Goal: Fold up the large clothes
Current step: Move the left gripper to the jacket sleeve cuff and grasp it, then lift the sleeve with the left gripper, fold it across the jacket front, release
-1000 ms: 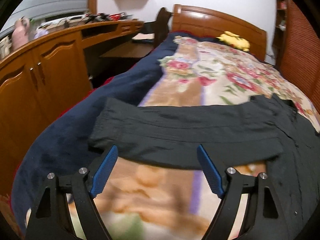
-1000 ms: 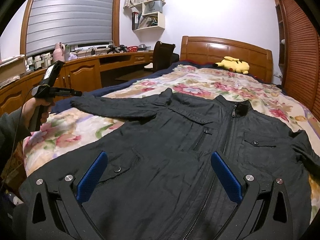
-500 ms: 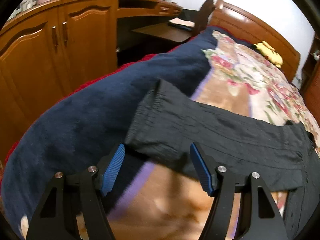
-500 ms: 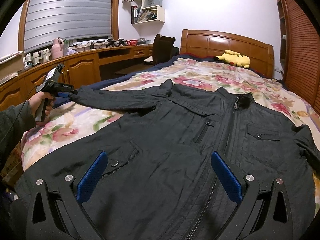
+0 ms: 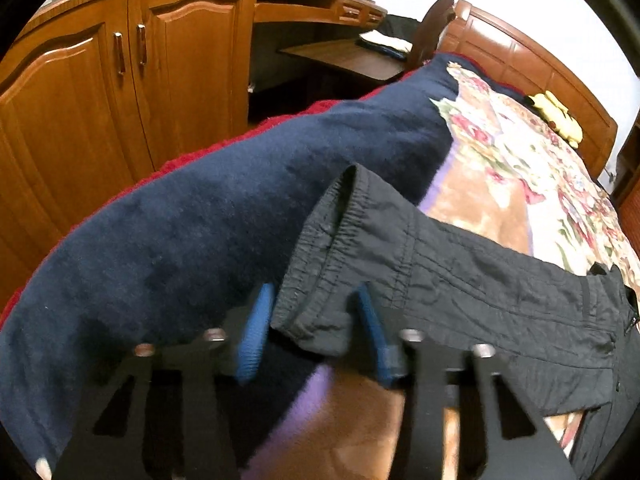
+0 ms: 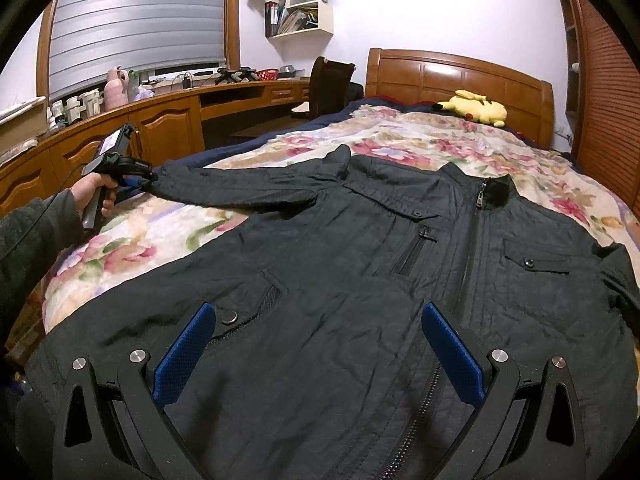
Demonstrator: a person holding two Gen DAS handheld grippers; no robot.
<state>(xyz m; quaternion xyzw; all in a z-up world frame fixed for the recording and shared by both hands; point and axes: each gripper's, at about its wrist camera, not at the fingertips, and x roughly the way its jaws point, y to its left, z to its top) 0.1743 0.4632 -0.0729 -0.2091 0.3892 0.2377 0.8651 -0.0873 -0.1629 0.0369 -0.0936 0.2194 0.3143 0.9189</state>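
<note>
A black zip jacket (image 6: 400, 264) lies face up on the floral bedspread (image 6: 420, 144), collar toward the headboard. Its left sleeve stretches out to the bed's left edge. In the left wrist view the sleeve cuff (image 5: 320, 280) sits between the blue pads of my left gripper (image 5: 312, 320), whose jaws are partly closed around the cuff corner without pinching it flat. The same gripper shows in the right wrist view (image 6: 138, 178) at the sleeve end. My right gripper (image 6: 320, 344) is wide open and empty above the jacket's lower front.
A dark blue blanket (image 5: 200, 220) hangs over the bed's left side. Wooden cabinets (image 5: 100, 80) and a desk run along the left wall. A yellow plush toy (image 6: 476, 108) lies by the headboard (image 6: 460, 76). A chair (image 6: 332, 84) stands at the desk.
My left gripper has moved in on the sleeve cuff and its jaws have narrowed around it. The right gripper has stayed open over the jacket.
</note>
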